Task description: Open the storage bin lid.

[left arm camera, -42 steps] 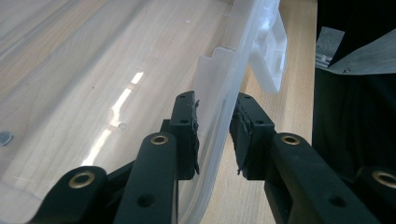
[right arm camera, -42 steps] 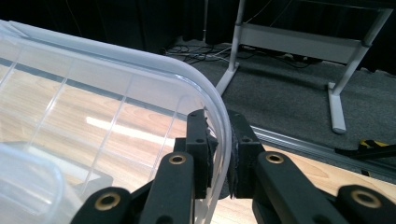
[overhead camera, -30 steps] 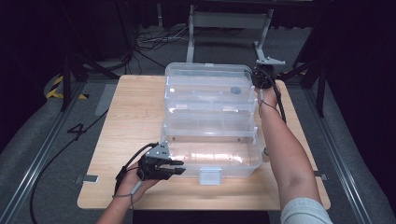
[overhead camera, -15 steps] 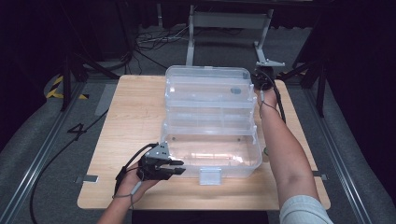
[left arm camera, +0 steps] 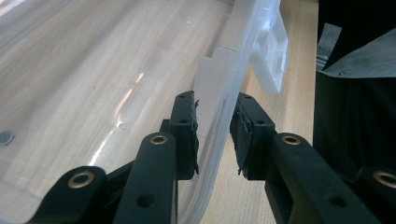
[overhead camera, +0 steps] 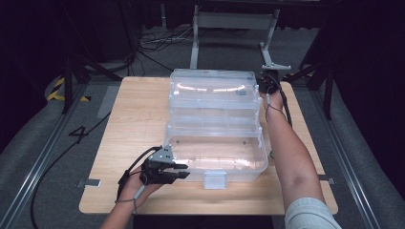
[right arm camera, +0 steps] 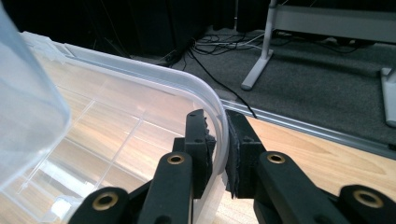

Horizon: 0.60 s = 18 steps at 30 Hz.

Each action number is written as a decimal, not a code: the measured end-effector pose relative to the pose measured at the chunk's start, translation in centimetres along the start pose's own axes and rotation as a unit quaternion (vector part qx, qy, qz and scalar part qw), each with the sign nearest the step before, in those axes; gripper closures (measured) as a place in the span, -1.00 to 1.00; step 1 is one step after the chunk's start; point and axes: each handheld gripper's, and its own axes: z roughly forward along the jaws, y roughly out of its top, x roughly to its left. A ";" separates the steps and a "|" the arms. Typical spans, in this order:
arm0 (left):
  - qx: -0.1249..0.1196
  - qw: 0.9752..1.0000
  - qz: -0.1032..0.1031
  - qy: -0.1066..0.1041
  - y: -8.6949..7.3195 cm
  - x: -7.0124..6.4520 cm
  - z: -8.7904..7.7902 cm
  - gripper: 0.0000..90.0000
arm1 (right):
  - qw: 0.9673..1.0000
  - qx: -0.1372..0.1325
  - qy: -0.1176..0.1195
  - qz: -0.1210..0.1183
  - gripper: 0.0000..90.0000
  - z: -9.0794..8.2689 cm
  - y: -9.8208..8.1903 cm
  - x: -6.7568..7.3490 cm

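A light wooden table (overhead camera: pixel 138 124) was seen from above, and on it a large clear plastic storage box (overhead camera: pixel 215 157) with its hinged clear lid (overhead camera: pixel 210 88) opened toward the far side. The long axis of the box was laid across the table, from left to right. The lid was held at its far right corner by the right gripper (overhead camera: pixel 268 86), and in the right gripper view the curved lid rim was pinched between the two black jaws (right arm camera: pixel 216 154). The near left corner of the box was taken by the left gripper (overhead camera: pixel 165 171); its pads (left arm camera: pixel 187 135) were closed on the thin wall (a small gap could be seen beside one pad). The white latch (overhead camera: pixel 214 180) was placed at the near wall, nearer to the left hand.
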 end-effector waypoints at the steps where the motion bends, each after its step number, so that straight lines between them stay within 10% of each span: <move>1: 0.000 1.000 0.000 0.000 0.0 0.0 0.0 0.59 | 1.000 0.001 0.002 0.000 0.79 0.1 -0.1 -0.1; 12: 0.000 1.000 0.002 0.001 0.0 0.0 0.0 0.59 | 1.000 0.009 0.008 0.016 0.77 0.5 -0.6 -0.4; 18: 0.005 1.000 -0.005 -0.003 0.1 0.1 0.0 0.59 | 1.000 -0.015 -0.003 0.025 0.34 -0.4 -0.3 -0.6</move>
